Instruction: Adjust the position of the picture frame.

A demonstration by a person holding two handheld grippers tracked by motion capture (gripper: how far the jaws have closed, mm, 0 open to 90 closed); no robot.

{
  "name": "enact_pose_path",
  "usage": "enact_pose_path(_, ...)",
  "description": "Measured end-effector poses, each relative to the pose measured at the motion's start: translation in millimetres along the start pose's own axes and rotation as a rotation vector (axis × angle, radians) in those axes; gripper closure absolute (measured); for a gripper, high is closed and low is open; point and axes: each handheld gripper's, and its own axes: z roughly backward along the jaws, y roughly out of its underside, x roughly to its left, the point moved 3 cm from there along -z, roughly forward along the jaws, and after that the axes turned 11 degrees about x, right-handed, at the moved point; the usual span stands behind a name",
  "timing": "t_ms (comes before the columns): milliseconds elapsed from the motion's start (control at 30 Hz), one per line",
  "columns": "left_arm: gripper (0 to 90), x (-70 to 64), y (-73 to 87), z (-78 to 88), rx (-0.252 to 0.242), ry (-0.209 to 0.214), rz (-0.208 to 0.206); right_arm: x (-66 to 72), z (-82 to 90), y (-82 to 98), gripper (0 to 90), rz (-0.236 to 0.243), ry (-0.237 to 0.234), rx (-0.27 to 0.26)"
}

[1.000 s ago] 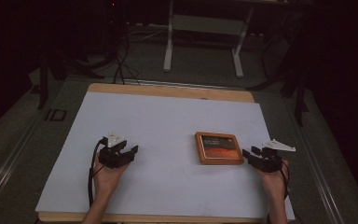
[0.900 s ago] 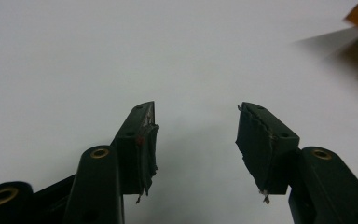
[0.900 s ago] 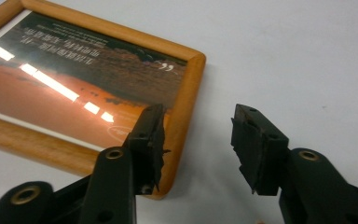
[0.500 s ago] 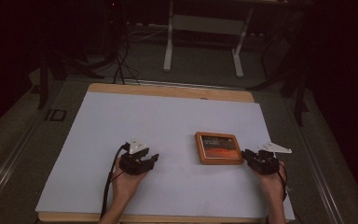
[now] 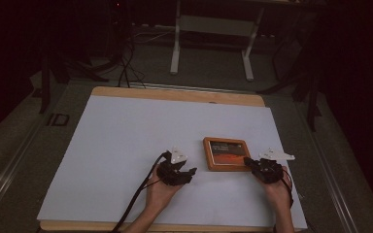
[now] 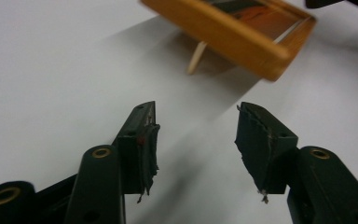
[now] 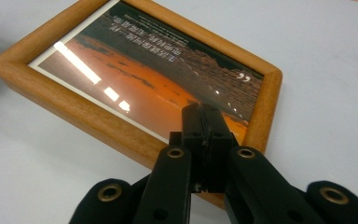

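Note:
A wooden picture frame (image 5: 226, 154) with an orange and black print lies on the white table sheet (image 5: 126, 136), right of centre. My left gripper (image 5: 188, 173) sits just left of it, pointing at it. Its jaws (image 6: 196, 109) have just been opening and stand open, nothing between them. Ahead of them the frame (image 6: 223, 28) shows its side and a thin back strut (image 6: 196, 58). My right gripper (image 5: 248, 161) is at the frame's near right corner. Its jaws (image 7: 204, 109) have just been closing and are shut together, tips over the frame's (image 7: 98, 116) near edge and print.
The sheet covers a wood-edged table (image 5: 175, 94). Beyond the far edge is a dark floor with cables (image 5: 126, 63) and a white stand's legs (image 5: 211, 48). Black cables trail from both grippers toward the near edge.
My left hand has slid right across the sheet toward the frame. My right gripper has edged left onto the frame's corner and its jaws have closed.

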Motion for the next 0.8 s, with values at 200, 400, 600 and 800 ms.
enact_pose_path(200, 41.6, -11.3, -10.4, -8.9, 0.000, 0.039, -0.013, -10.2, -0.6, 4.8, 89.5, -0.056, 0.038, 0.015)
enact_pose_path(400, 38.7, -20.5, -18.3, -17.3, -0.003, 0.048, -0.017, -24.0, -6.1, 10.7, 89.9, -0.131, 0.080, 0.048)
enact_pose_path(600, 37.2, -23.3, -23.7, -25.3, 0.008, 0.040, -0.014, -33.5, -11.7, 16.5, 90.0, -0.184, 0.094, 0.092)
enact_pose_path(800, 35.8, -24.8, -24.1, -29.2, 0.015, 0.023, -0.020, -32.5, -12.9, 18.0, 90.0, -0.188, 0.077, 0.106)
